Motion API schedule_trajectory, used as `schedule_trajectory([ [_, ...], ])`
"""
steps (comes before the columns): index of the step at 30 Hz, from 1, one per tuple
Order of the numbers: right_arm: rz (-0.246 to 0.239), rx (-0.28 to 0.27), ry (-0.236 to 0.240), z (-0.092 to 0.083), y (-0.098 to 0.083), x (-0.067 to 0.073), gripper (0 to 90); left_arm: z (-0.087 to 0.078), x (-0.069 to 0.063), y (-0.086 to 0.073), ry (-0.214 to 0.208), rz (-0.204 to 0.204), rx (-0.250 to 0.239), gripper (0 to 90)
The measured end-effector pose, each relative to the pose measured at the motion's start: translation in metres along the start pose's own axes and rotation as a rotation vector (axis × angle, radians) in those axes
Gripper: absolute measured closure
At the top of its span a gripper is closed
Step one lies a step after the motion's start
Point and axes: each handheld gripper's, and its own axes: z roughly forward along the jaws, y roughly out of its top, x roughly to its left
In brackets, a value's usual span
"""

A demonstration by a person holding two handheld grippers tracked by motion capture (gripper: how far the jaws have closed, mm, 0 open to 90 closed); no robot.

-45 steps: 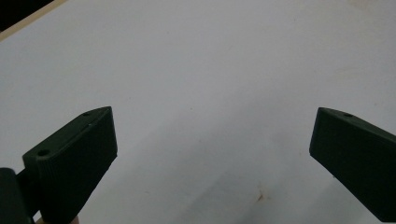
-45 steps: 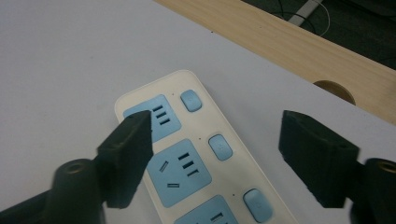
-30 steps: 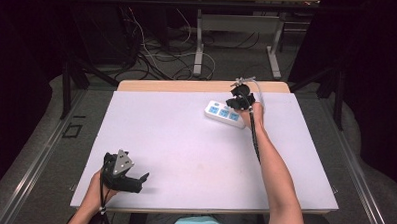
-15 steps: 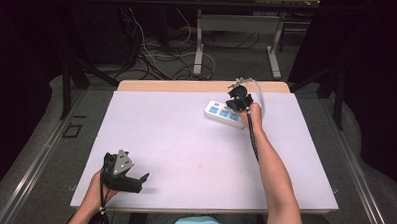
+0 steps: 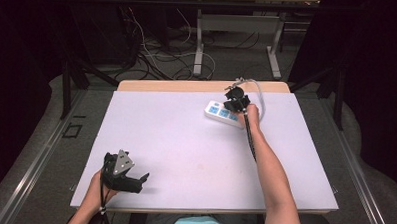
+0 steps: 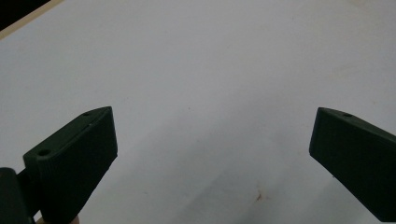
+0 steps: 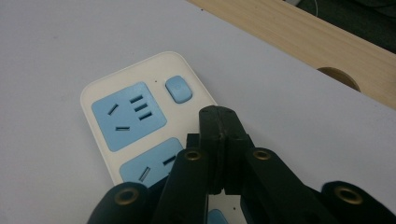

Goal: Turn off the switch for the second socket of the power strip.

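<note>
- We see the right claw (image 7: 223, 140) pressed together, empty, over the white power strip with blue sockets (image 5: 221, 113), upper right of the white desk (image 5: 185, 141).
- We see the left claw (image 6: 212, 154) spread, lower left.

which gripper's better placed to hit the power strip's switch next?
Right. The right gripper, jaws shut, hangs over the power strip just short of its blue switch. The left gripper sits open at the table's near left corner, far off.
</note>
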Motion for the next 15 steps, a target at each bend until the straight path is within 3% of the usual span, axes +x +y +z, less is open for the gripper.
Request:
schedule_trajectory([
  [2,-0.017,0.000,-0.002,0.0003,0.0003,0.0001,90.0,0.0000,-0.0004,0.0001,0.001,0.001,-0.001,0.7],
  [7,0.010,-0.011,-0.001,0.0008,-0.0006,0.0008,90.0,-0.0013,0.0002,0.0004,0.000,0.004,0.006,0.7],
  [15,0.007,-0.018,-0.017,0.0004,-0.0025,0.0015,90.0,-0.0008,-0.0002,0.0007,-0.001,0.006,0.010,0.7],
])
